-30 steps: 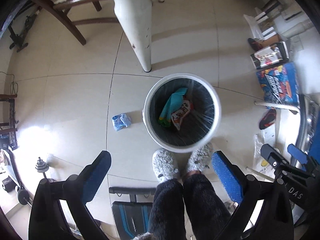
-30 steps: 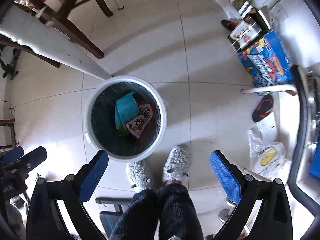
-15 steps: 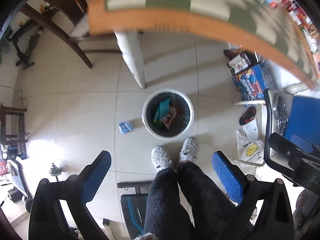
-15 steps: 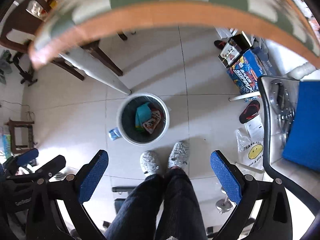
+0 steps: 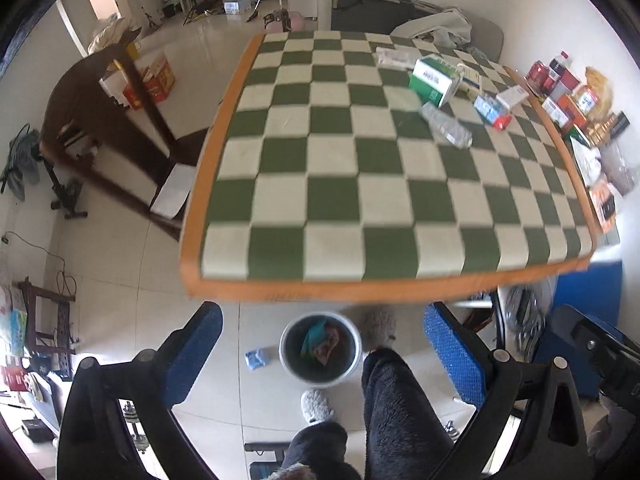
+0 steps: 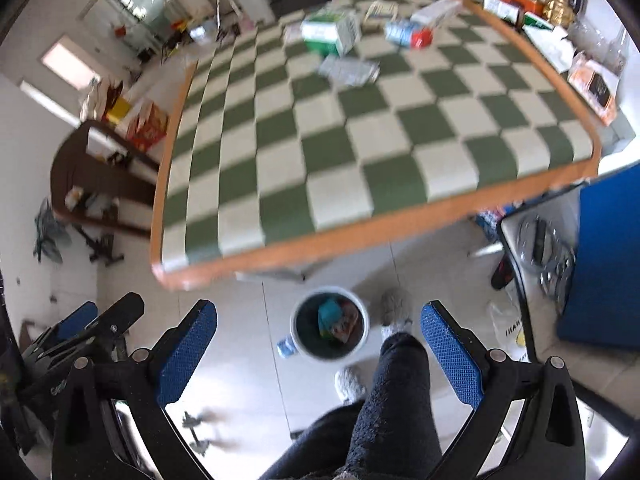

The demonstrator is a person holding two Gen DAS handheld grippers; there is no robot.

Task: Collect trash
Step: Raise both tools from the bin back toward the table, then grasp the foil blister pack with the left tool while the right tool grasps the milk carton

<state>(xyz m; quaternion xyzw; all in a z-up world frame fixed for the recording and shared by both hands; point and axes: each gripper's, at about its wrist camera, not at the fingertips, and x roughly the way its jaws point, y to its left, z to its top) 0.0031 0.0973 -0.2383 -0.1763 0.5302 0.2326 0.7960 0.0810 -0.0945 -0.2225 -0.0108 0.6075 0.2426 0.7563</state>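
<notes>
Both my left gripper (image 5: 322, 354) and right gripper (image 6: 318, 346) are spread, empty. Crushed plastic bottle (image 5: 446, 125) lies near the checkered table's (image 5: 280, 216) far right corner: light, slippery, yielding; grip mid-body.

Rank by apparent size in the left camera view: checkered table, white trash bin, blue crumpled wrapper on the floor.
1. Green-and-white checkered table
2. White round trash bin
3. Blue crumpled wrapper

The bin sits farther away, so true sizes stay unsure.

On the floor before the desk's (image 5: 384, 184) near edge stands the bin (image 5: 320, 347); a bottle (image 5: 446, 125) and boxes (image 5: 436, 76) cluster toward its far right corner.
</notes>
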